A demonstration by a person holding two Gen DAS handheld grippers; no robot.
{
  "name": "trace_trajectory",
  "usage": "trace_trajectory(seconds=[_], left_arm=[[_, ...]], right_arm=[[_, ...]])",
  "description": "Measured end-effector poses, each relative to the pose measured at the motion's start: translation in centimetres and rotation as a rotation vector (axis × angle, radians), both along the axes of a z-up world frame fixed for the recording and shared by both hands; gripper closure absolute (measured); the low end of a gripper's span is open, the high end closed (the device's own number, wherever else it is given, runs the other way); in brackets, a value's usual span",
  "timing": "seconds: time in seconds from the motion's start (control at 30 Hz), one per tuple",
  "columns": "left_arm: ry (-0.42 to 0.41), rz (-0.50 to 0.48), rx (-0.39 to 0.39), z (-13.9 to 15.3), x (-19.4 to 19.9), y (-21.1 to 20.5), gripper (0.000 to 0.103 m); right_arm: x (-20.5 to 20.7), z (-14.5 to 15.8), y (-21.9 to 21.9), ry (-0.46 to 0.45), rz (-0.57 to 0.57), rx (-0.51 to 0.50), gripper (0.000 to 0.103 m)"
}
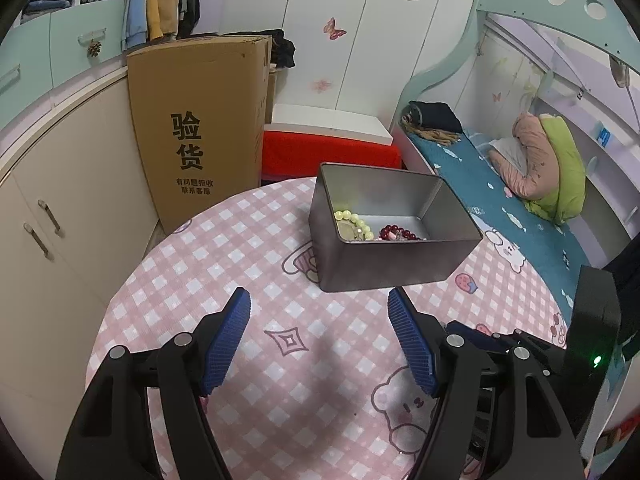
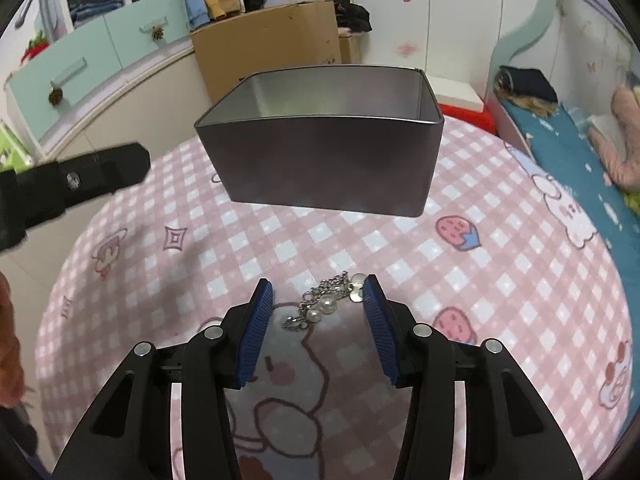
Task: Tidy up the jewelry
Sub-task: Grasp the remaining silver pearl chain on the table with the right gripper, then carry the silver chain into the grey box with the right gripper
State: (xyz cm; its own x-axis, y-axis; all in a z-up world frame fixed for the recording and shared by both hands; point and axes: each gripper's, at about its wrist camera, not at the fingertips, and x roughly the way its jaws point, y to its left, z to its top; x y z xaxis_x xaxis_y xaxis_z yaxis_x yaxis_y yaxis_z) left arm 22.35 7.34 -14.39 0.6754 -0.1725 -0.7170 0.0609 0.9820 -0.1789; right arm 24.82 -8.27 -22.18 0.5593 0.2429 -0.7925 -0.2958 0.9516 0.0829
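Note:
A grey metal tin (image 1: 384, 256) stands open on the round pink checked table (image 1: 248, 248). Inside lie a pale green bead bracelet (image 1: 354, 222) and a dark red bead bracelet (image 1: 400, 234). My left gripper (image 1: 319, 304) is open and empty, hovering just in front of the tin. In the right wrist view the tin (image 2: 324, 164) is ahead, its contents hidden. A silver chain with pearls (image 2: 328, 304) lies on the cloth between the blue pads of my right gripper (image 2: 320, 292), which is open around it, not closed on it.
A tall cardboard box (image 1: 196, 128) stands behind the table's left side. A cream cabinet (image 1: 52, 216) is at left. A bed with a blue sheet (image 1: 516, 216) runs along the right. A red box with a white top (image 1: 328, 140) sits behind the tin.

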Motion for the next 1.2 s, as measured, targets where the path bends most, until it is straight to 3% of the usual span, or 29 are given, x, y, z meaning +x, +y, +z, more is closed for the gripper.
trace_trajectory(seconds=[0.1, 0.17, 0.4, 0.77, 0.97, 1.03, 1.2], left_arm=[[-0.002, 0.002, -0.006, 0.1, 0.3, 0.0, 0.034], [0.000, 0.001, -0.003, 0.0, 0.6, -0.2, 0.034], [0.002, 0.007, -0.011, 0.3, 2.3, -0.6, 0.034], [0.032, 0.063, 0.027, 0.4, 7.2, -0.7, 0.037], [0.056, 0.044, 0.044, -0.2, 8.1, -1.0, 0.061], [0.064, 0.032, 0.059, -0.5, 8.3, -1.2, 0.074], [0.077, -0.003, 0.045, -0.9, 8.7, -1.4, 0.091]], right_arm=[[0.2, 0.0, -0.8, -0.005, -0.013, 0.002, 0.086], [0.4, 0.0, -1.6, 0.003, -0.019, 0.030, 0.090], [1.1, 0.3, -4.9, -0.005, -0.067, 0.071, 0.093], [3.0, 4.0, -9.6, -0.076, -0.124, 0.148, 0.093], [4.0, 5.6, -9.9, -0.109, -0.119, 0.161, 0.093], [4.3, 6.2, -10.0, -0.122, -0.118, 0.161, 0.093], [5.2, 8.0, -9.7, -0.156, -0.110, 0.166, 0.093]])
